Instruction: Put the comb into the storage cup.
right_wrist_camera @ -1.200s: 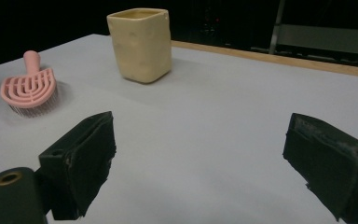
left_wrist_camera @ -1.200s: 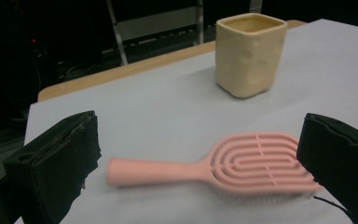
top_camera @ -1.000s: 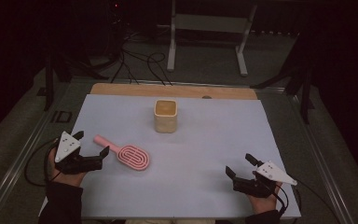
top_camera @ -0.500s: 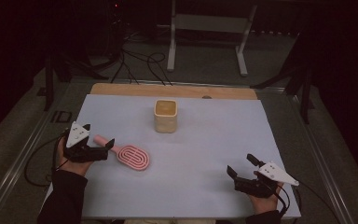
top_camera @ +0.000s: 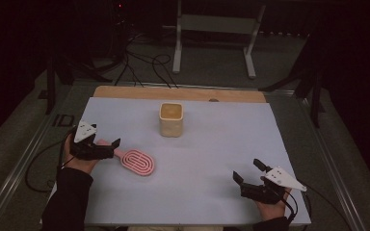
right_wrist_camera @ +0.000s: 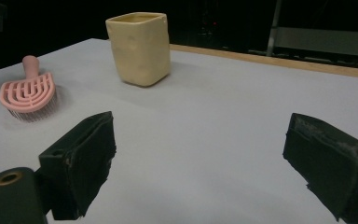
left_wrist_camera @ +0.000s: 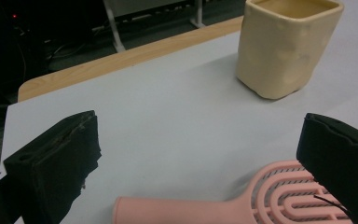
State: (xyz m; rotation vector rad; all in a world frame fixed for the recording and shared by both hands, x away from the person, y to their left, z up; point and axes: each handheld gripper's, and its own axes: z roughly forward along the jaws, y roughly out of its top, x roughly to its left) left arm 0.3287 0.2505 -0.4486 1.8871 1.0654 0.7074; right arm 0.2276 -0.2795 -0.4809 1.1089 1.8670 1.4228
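A pink paddle hairbrush [top_camera: 139,162] lies on the pale mat, its handle pointing left. My left gripper [top_camera: 113,148] is open, one jaw on each side of the handle's end. In the left gripper view the hairbrush [left_wrist_camera: 279,200] lies low between the jaws of the left gripper [left_wrist_camera: 200,126], and I cannot tell if they touch it. A cream square cup [top_camera: 171,119] stands upright behind it, also seen as the cup [left_wrist_camera: 286,46] and the cup [right_wrist_camera: 140,46]. My right gripper [top_camera: 247,170] rests open at the front right, nothing between its jaws [right_wrist_camera: 203,126]. The hairbrush [right_wrist_camera: 28,91] is far to its left.
The pale mat [top_camera: 221,139] covers the table, with a wooden strip [top_camera: 125,92] along the far edge. A metal stand [top_camera: 212,29] and cables [top_camera: 144,62] lie on the floor beyond. Metal rails run along both sides of the table.
My left gripper has moved forward and right along the mat until its open jaws flank the hairbrush handle. The right gripper, the hairbrush and the cup have stayed put.
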